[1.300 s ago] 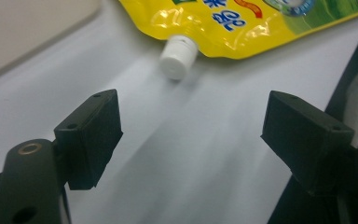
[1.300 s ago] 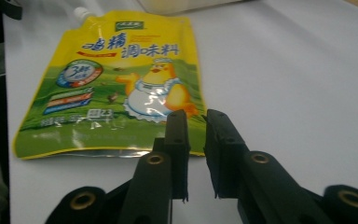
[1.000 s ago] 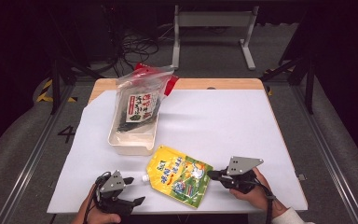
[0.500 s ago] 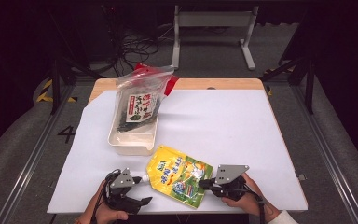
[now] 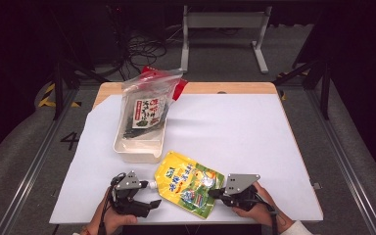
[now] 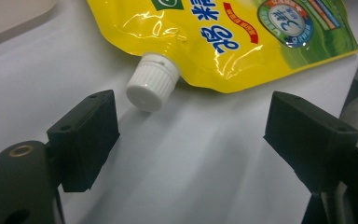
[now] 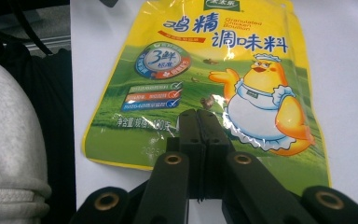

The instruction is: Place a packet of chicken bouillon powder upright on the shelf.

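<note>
Yellow seasoning pouch [image 5: 188,184] lies flat at the near edge of the white surface [image 5: 235,132], between the two hands and just near of the white tub [image 5: 139,147]. The tub already holds a clear seaweed bag [image 5: 144,110], which leans out over its far rim. Left claw [image 6: 191,130] is spread wide, empty, lined up just short of the pouch's white screw cap [image 6: 152,87], not touching it. Right claw [image 7: 203,135] is pressed together with its tips over the pouch's bottom edge; can't tell whether the jaws pinch the film or just rest on it. My read: one item binned, pouch not lifted yet. Left to do: secure grip, lift, drop it into the tub.
</note>
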`<action>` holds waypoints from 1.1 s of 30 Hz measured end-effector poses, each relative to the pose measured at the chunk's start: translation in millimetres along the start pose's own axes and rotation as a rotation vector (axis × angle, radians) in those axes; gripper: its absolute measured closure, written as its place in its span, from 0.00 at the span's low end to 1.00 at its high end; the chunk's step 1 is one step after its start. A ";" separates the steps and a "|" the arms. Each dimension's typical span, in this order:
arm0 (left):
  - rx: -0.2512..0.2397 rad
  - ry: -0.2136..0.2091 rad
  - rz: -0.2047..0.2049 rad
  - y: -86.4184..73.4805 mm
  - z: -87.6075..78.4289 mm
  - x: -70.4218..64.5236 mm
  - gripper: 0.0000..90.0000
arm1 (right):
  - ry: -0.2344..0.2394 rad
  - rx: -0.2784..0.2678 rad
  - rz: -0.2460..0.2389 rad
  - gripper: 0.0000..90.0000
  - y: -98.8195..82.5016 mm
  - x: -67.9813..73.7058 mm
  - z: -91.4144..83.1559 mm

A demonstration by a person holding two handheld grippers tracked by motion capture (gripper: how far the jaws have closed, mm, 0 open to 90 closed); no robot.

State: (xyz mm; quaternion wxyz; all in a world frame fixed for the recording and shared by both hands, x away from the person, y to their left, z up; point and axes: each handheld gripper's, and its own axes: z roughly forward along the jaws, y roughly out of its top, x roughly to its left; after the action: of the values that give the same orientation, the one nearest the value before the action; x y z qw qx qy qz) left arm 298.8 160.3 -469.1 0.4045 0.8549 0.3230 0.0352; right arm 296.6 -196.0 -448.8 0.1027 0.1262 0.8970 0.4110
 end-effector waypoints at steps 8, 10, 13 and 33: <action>0.017 0.086 0.057 6.0 7.8 -3.0 0.24 | -0.004 0.029 -0.024 1.00 -0.5 2.8 3.5; -0.001 0.049 0.006 6.8 8.5 0.1 0.19 | -0.004 0.029 -0.019 1.00 -0.9 2.6 3.9; -0.017 0.021 -0.033 7.8 9.3 2.2 0.16 | -0.004 0.035 -0.030 1.00 0.1 2.8 4.3; -0.151 -0.116 -0.158 34.2 32.0 2.8 0.58 | 0.002 0.031 -0.029 1.00 -3.1 1.7 5.9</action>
State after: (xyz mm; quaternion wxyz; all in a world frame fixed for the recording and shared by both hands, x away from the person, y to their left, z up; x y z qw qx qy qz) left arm 329.2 124.6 -466.6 0.4872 0.7944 0.3620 -0.0220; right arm 296.2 -193.3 -455.1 0.1055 0.1145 0.9052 0.3955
